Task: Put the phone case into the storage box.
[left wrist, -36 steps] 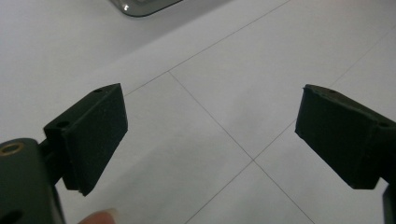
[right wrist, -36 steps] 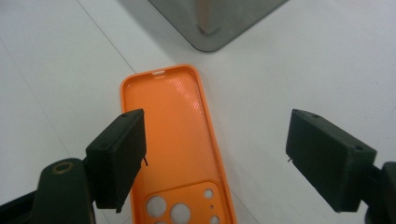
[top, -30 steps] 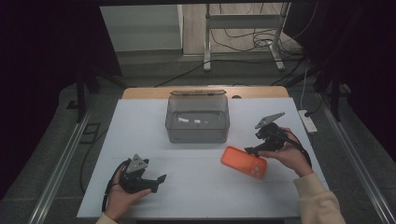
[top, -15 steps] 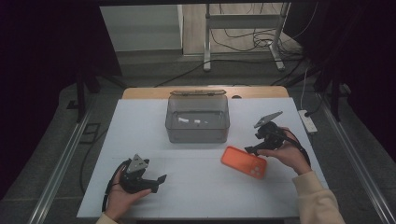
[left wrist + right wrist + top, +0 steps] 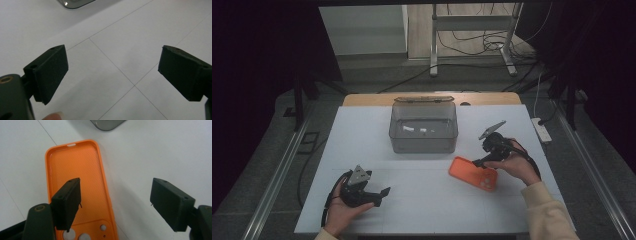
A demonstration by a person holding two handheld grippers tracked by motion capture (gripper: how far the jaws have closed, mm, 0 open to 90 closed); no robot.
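An orange phone case point(image 5: 473, 173) lies on the white table point(image 5: 362, 135) at the right, hollow side up, camera holes toward the person. My right gripper point(image 5: 477, 161) hovers at the case's far end. In the right gripper view one jaw stands over the case point(image 5: 77, 165) and the other over bare table, so the case's edge lies in the gap of the gripper point(image 5: 115, 205). Its jaws have just been closing a little, and the pads touch nothing. My left gripper point(image 5: 383, 194) rests open near the front left, with only table between its jaws point(image 5: 112, 75).
A grey see-through box point(image 5: 423, 127) stands at the table's middle back with a few small white bits inside. Its lid point(image 5: 423, 99) stands behind it. Cables and a metal stand point(image 5: 472, 35) lie on the floor beyond the table.
The right gripper has edged slightly left over the case's far end. The case and the left hand have kept still.
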